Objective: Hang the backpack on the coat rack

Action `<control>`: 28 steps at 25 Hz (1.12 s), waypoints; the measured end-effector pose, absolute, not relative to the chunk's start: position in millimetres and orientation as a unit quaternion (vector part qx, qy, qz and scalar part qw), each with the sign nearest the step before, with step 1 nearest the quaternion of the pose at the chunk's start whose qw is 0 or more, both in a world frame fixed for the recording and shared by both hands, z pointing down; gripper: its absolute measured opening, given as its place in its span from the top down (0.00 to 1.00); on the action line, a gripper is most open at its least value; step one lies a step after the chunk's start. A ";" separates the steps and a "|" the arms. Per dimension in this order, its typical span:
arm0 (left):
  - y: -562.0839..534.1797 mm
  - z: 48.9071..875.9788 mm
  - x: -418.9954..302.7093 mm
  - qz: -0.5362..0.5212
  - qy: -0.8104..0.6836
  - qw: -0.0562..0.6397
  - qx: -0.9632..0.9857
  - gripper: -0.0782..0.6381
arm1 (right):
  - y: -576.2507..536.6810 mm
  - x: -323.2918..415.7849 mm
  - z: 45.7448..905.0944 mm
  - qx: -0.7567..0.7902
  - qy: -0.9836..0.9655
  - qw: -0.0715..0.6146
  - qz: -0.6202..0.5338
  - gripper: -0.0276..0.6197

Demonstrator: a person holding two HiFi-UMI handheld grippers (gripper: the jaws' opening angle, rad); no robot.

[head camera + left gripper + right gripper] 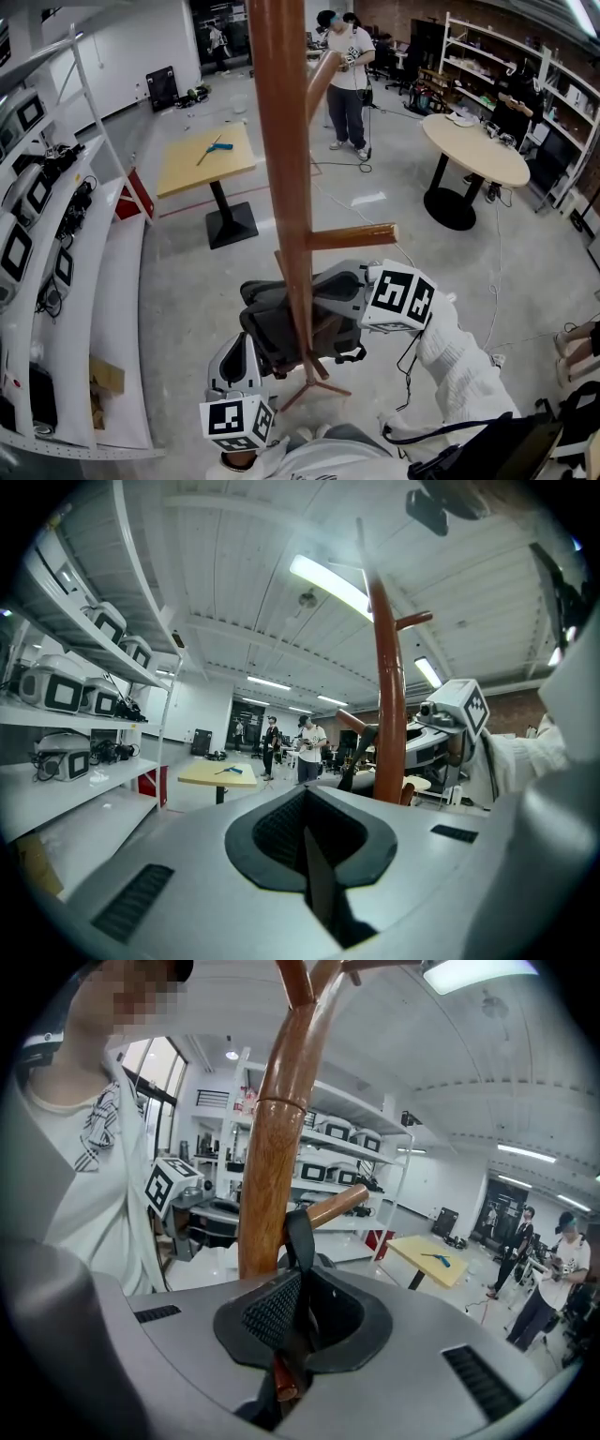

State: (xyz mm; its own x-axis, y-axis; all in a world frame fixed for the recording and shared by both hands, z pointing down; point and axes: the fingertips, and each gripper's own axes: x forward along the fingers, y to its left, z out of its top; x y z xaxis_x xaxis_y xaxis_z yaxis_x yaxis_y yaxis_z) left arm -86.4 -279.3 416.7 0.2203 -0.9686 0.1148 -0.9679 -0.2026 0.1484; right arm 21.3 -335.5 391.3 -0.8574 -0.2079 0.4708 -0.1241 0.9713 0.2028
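The wooden coat rack (281, 141) rises through the middle of the head view. A black backpack (277, 333) hangs low against its pole. My right gripper (323, 286) reaches in from the right and is shut on the backpack's black strap (298, 1237). That strap runs up from the jaws to a slanted peg (336, 1206) beside the pole (272, 1166). My left gripper (246, 339) points up at the backpack's left edge, and its jaws (305, 832) are together with no fabric showing beyond them. From the left gripper view the pole (387, 696) and the right gripper's marker cube (462, 705) stand ahead.
White shelving with devices (66, 281) lines the left. A square yellow table (204, 157) stands behind the rack and a round table (473, 148) at the right. People (349, 75) stand at the back. The rack's feet (314, 384) spread on the floor near me.
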 end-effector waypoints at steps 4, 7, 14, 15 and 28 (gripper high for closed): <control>-277.0 417.8 -84.6 -0.003 -0.623 0.095 0.777 0.89 | -333.7 20.1 390.9 0.080 -0.956 0.265 -0.094 0.92; -276.8 417.6 -84.9 -0.003 -0.622 0.097 0.777 0.89 | -332.7 20.8 387.5 0.076 -0.958 0.261 -0.089 0.91; -276.5 416.1 -83.8 -0.006 -0.618 0.096 0.781 0.89 | -334.5 29.5 381.5 0.090 -0.955 0.265 -0.102 0.88; -276.4 415.7 -83.8 -0.006 -0.617 0.096 0.781 0.89 | -334.7 31.1 379.6 0.094 -0.955 0.262 -0.105 0.88; -267.5 410.5 -91.9 -0.011 -0.606 0.086 0.791 0.89 | -337.3 98.1 336.9 0.236 -0.960 0.130 -0.082 0.88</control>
State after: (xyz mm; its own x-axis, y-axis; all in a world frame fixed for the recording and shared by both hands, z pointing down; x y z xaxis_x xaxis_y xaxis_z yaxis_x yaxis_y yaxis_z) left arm -91.9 -267.5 410.5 0.2648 -0.9603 0.0881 -0.9566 -0.2501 0.1495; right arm 98.1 -337.3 336.9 -0.8549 -0.4736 0.2118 -0.4308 0.8755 0.2187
